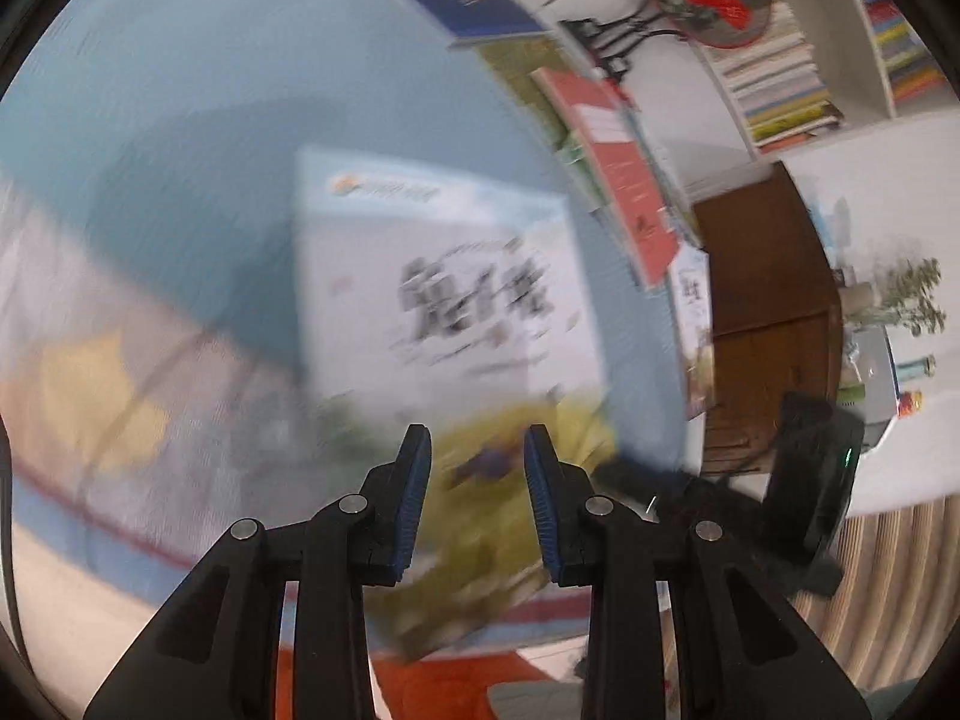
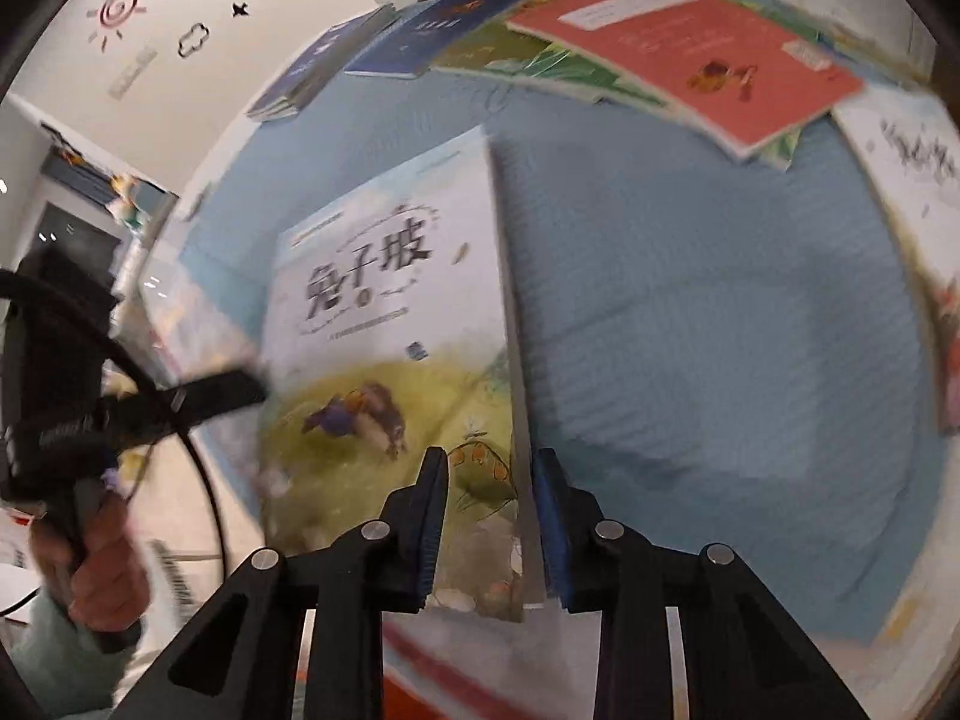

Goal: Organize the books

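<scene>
The white book lies flat mid-mat, its near corner between the part-open right gripper, apparently to lift it towards the pile at twelve o'clock, while the left gripper hovers part-open, empty.

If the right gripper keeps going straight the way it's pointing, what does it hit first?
Most likely the white picture book: its lower right edge already sits between the right gripper fingers. Just past that edge lies the blue tablecloth. Depth is hard to judge through the blur.
</scene>
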`<control>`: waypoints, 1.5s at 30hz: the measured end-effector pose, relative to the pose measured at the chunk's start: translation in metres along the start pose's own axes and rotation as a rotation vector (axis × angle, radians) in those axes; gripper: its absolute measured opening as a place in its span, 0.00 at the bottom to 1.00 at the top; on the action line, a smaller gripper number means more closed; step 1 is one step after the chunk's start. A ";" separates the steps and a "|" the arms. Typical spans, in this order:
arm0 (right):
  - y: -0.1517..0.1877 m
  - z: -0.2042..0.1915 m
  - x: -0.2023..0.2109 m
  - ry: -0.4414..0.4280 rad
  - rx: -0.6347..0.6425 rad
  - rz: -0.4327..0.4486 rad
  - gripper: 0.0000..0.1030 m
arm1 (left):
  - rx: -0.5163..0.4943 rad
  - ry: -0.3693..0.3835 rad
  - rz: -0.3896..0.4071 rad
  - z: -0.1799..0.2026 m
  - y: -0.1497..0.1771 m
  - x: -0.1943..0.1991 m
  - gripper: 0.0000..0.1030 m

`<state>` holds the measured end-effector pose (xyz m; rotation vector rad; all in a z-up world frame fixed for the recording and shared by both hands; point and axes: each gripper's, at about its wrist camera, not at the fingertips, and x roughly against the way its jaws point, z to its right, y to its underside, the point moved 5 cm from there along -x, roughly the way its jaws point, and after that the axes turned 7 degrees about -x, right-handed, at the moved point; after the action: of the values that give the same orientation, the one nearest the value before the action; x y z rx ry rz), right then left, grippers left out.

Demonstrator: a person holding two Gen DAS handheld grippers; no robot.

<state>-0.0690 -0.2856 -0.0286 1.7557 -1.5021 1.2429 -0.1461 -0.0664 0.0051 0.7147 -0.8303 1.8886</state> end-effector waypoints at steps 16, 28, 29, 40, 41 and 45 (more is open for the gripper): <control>0.030 -0.019 -0.013 0.035 -0.036 0.009 0.30 | -0.036 -0.121 -0.074 -0.037 0.032 0.010 0.28; 0.036 -0.004 -0.005 -0.045 -0.154 0.043 0.30 | -0.132 -0.063 0.007 -0.010 0.029 0.019 0.17; 0.037 -0.004 -0.004 -0.045 -0.157 0.046 0.30 | -0.117 -0.028 -0.010 -0.009 0.032 0.014 0.12; 0.030 -0.008 0.013 -0.127 -0.222 0.050 0.34 | 0.023 0.248 -0.013 0.006 0.025 0.007 0.10; 0.029 -0.007 0.015 -0.141 -0.230 0.050 0.43 | 0.041 0.279 -0.008 0.007 0.022 0.009 0.10; 0.027 0.008 0.016 -0.264 -0.331 0.058 0.62 | 0.115 0.370 -0.003 0.004 0.012 0.014 0.10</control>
<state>-0.0932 -0.3070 -0.0227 1.7087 -1.7995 0.7523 -0.1622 -0.0665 0.0147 0.4134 -0.4895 1.9971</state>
